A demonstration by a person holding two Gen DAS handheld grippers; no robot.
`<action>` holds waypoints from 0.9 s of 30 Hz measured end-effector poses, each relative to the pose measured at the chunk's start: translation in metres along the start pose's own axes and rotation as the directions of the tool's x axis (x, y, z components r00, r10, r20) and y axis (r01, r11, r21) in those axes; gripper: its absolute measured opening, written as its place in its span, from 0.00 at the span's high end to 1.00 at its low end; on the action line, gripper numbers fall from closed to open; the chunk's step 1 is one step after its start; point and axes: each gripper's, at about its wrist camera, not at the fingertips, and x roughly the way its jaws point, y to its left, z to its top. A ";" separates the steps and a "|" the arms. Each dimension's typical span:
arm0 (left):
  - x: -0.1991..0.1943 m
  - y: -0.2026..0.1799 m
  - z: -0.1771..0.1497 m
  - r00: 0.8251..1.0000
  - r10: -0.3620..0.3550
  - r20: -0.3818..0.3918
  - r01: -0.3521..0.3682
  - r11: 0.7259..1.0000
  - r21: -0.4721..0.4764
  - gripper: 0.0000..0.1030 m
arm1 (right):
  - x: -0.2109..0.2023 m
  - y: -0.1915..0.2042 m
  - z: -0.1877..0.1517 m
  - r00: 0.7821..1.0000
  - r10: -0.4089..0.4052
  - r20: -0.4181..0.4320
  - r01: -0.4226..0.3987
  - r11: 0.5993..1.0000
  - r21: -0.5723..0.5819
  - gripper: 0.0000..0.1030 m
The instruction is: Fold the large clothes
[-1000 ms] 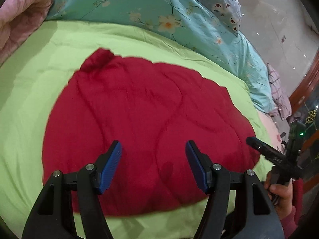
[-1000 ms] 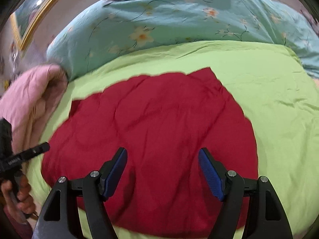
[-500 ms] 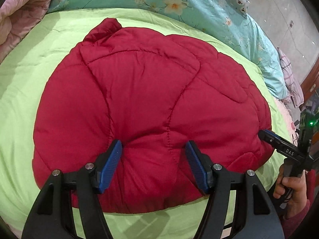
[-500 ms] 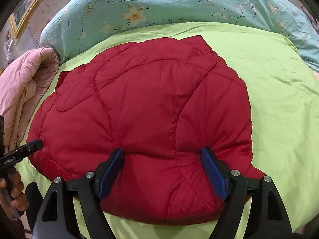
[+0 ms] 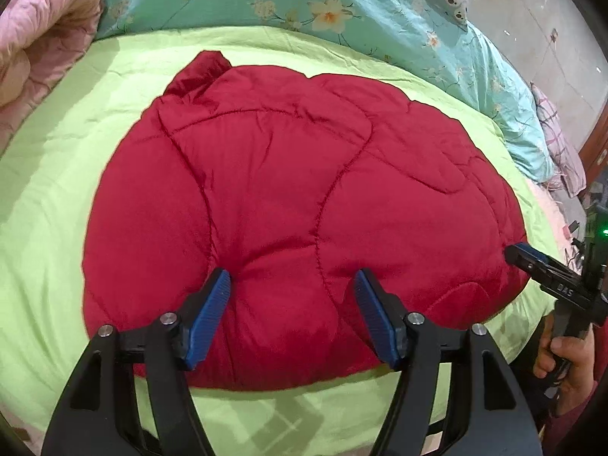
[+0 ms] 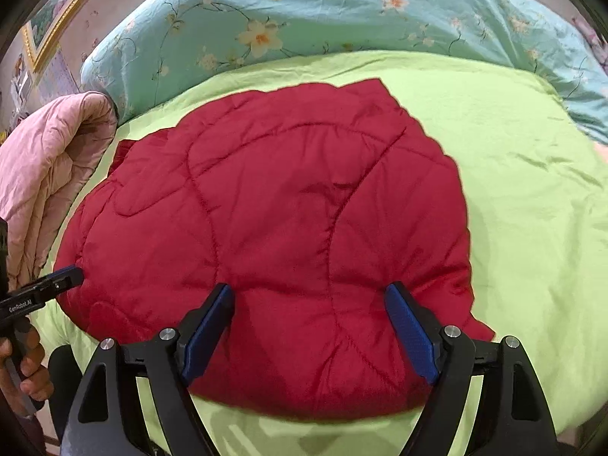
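Observation:
A red quilted jacket [image 5: 296, 205] lies folded into a rounded bundle on the light green sheet [image 5: 57, 174]; it also shows in the right wrist view [image 6: 281, 220]. My left gripper [image 5: 292, 285] is open, its blue pads pressing into the jacket's near edge. My right gripper [image 6: 309, 300] is open too, its pads against the near edge further right. The right gripper's tip shows in the left wrist view [image 5: 532, 262] at the jacket's right edge. The left gripper's tip shows in the right wrist view [image 6: 60, 279] at its left edge.
A pink quilted blanket [image 5: 41, 38] lies bunched at the left. A turquoise floral duvet [image 5: 304, 3] runs along the back. The green sheet [image 6: 532, 197] stretches to the right of the jacket. The tiled floor [image 5: 539, 7] lies beyond the bed.
Both grippers have dropped from above the jacket onto its near edge, and the padding now bulges between the open pads. The jacket stays in place.

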 end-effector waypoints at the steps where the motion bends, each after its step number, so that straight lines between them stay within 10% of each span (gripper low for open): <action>1: -0.002 -0.002 -0.001 1.000 0.004 0.001 -0.004 1.000 0.004 0.29 | -0.007 0.002 -0.002 1.000 -0.003 0.006 0.003 1.000 -0.004 0.18; 27: -0.028 -0.014 -0.031 0.994 0.111 -0.016 -0.110 0.993 0.046 0.26 | -0.056 0.022 -0.043 0.998 0.053 -0.018 -0.054 0.998 -0.017 0.18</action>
